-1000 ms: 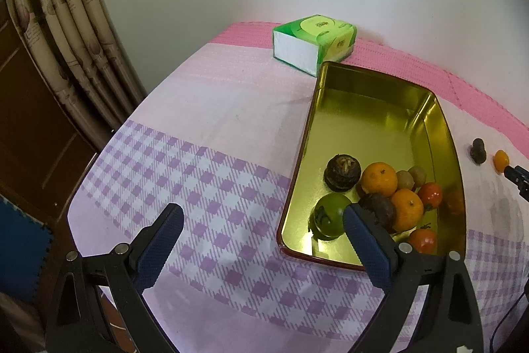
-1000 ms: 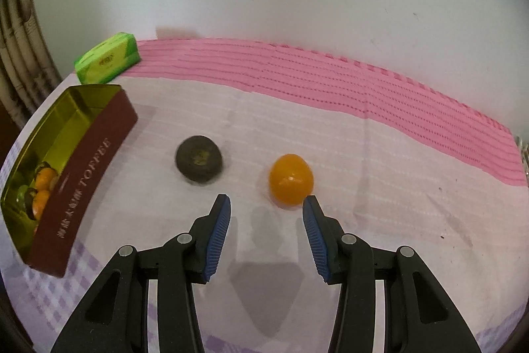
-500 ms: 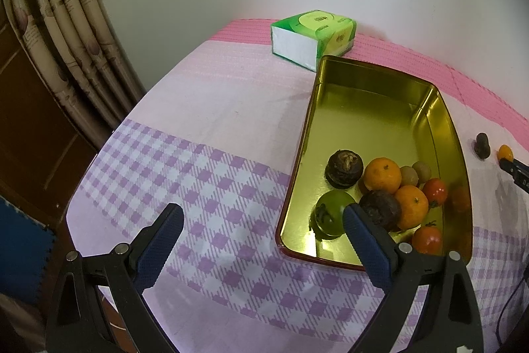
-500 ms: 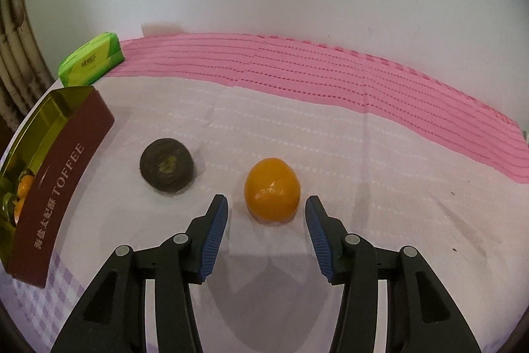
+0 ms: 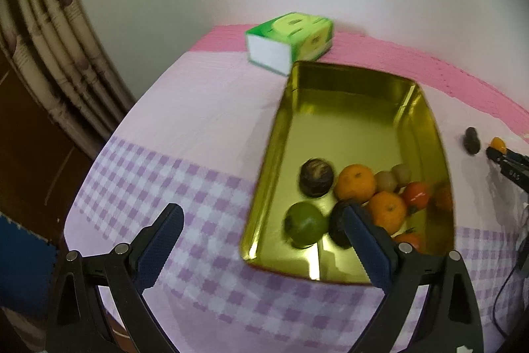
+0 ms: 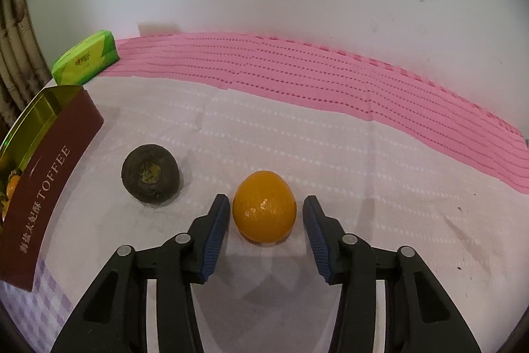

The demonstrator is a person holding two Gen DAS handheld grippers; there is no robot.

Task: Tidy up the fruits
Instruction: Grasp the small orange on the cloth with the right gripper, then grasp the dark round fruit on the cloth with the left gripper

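An orange fruit (image 6: 264, 208) lies on the tablecloth between the two pads of my right gripper (image 6: 264, 214), which is open around it with a gap on each side. A dark round fruit (image 6: 150, 172) lies just left of it. The gold tin tray (image 5: 350, 108) holds several fruits at its near end: oranges (image 5: 355, 182), a green one (image 5: 304, 224), dark ones and small red ones. My left gripper (image 5: 261, 227) is open and empty, above the tray's near left corner. The two loose fruits show small at the right of the left wrist view (image 5: 472, 139).
A green tissue box (image 5: 291, 42) stands behind the tray near the wall; it also shows in the right wrist view (image 6: 86, 57). The tray's maroon side (image 6: 49, 187) reads TOFFEE. The table's rounded edge drops off at the left by a curtain (image 5: 49, 62).
My right gripper has moved forward, so the orange fruit now sits between its pads. The left gripper's view has shifted slightly, with the tray a little further right.
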